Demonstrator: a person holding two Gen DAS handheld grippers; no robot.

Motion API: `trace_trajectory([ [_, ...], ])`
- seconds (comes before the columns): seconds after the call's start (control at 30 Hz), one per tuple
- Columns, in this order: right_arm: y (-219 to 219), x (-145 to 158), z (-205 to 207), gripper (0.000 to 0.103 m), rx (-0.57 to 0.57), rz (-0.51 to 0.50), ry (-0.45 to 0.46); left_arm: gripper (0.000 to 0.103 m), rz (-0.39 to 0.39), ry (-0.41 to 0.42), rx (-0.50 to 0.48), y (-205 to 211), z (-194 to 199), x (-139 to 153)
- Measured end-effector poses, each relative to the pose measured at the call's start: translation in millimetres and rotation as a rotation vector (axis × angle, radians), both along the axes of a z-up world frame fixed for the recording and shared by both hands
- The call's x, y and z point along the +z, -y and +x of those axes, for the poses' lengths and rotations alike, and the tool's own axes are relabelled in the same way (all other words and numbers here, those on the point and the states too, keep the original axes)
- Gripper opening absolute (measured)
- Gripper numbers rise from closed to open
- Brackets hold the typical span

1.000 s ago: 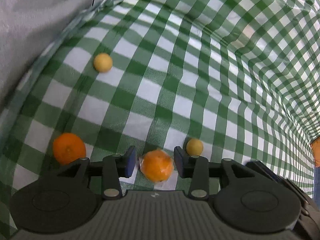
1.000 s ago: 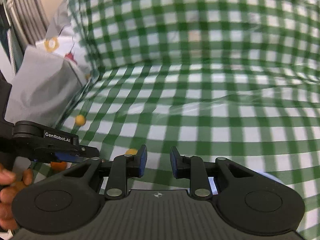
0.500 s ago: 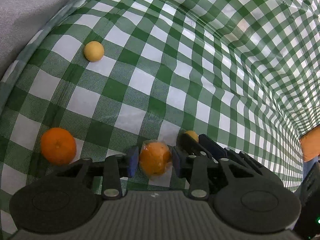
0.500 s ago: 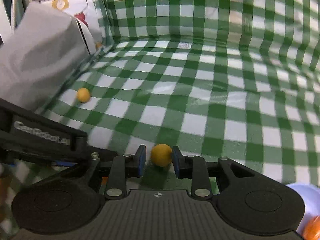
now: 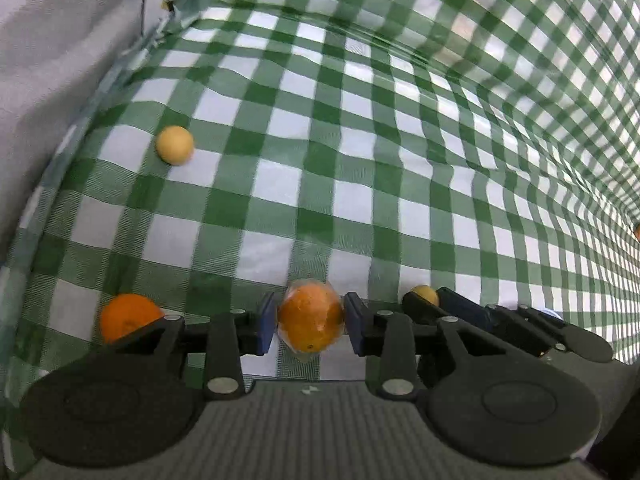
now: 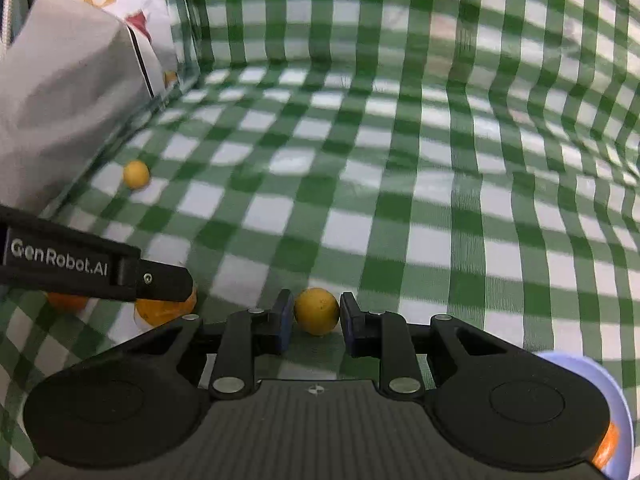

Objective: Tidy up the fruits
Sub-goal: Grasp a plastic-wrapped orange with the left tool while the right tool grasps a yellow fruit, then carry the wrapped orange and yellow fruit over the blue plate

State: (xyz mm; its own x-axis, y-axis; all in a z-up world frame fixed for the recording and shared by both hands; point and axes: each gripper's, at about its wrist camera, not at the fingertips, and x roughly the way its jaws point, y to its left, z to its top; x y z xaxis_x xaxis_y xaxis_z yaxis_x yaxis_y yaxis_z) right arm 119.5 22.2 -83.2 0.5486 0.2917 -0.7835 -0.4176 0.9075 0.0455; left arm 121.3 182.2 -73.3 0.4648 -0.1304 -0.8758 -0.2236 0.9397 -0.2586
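In the left wrist view a plastic-wrapped orange (image 5: pixel 310 320) sits between the blue pads of my left gripper (image 5: pixel 310 324), which is shut on it just above the green-checked cloth (image 5: pixel 360 160). A bare orange (image 5: pixel 128 316) lies to its left, and a pale yellow fruit (image 5: pixel 175 145) lies farther off. In the right wrist view my right gripper (image 6: pixel 316 322) has its jaws closing on a small yellow fruit (image 6: pixel 316 310) on the cloth, with both pads touching it. The left gripper's finger (image 6: pixel 160 280) crosses in at the left, over the wrapped orange (image 6: pixel 164 312).
A grey fabric bag (image 6: pixel 60 100) borders the cloth on the left. The checked cloth rises like a wall at the back and right. A lilac bowl (image 6: pixel 592 368) holding an orange fruit (image 6: pixel 606 448) shows at the lower right corner.
The left jaws closed onto the wrapped orange. My right gripper came down and left to the small yellow fruit, and its jaws now sit around it.
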Motion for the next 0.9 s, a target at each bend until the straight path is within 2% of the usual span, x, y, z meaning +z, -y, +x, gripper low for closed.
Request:
trace_trajectory([
  [0.27, 2.8, 8.2, -3.4, 0.026, 0.003, 0.011, 0.001, 0.040, 0.034, 0.000, -0.012, 9.2, 1.3, -2.3],
  [0.8, 39.0, 74.3, -31.9, 0.026, -0.031, 0.073, 0.109, 0.040, 0.073, 0.124, -0.014, 25.1, -25.6, 71.8],
  [0.9, 55.4, 78.4, -38.6, 0.026, -0.050, 0.081, 0.118, 0.040, 0.138, 0.141, -0.044, 38.1, -28.0, 72.7],
])
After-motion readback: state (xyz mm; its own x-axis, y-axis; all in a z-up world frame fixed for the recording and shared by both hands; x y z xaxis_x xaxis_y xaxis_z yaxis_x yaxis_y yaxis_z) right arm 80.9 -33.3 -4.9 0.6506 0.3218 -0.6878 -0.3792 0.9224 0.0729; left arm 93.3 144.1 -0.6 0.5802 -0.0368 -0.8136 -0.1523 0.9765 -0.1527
